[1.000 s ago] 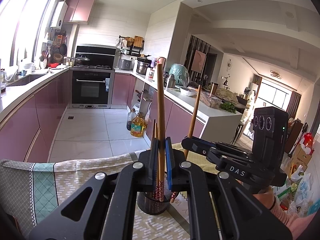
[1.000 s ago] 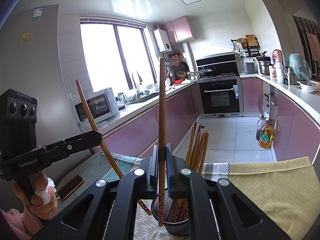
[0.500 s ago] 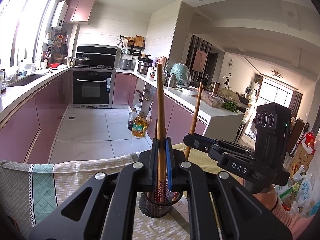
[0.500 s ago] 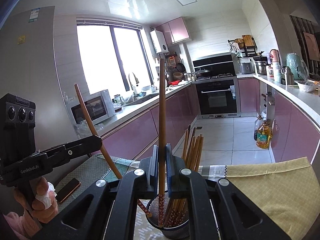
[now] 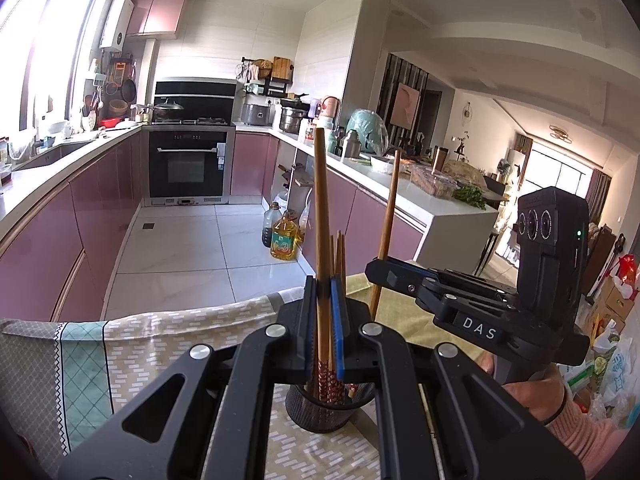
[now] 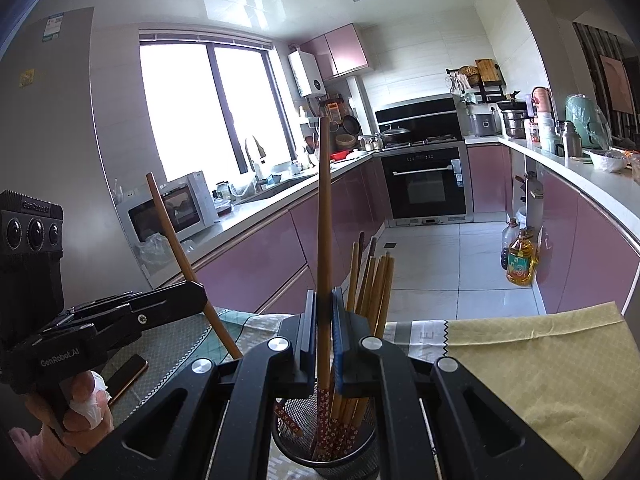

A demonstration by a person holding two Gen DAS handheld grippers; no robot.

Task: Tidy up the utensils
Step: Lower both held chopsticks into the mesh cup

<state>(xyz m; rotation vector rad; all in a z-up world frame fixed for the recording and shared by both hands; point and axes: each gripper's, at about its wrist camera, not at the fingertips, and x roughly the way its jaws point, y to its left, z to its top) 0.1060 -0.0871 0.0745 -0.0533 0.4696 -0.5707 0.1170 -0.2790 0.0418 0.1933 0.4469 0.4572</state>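
"DAS" in white on the right gripper (image 5: 383,276) body, left wrist view; "GenRobot.AI" on the left gripper (image 6: 198,298) arm, "GenRobot" on its camera block top; fridge sticker (image 6: 53,26) text unreadable.

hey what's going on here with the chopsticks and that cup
A person holds a gripper in each hand, putting chopsticks away. The left gripper and the right gripper are each shut on one long brown wooden chopstick, patterned ends lowered into the black mesh cup on the patterned tablecloth. More chopsticks already stand in the cup.
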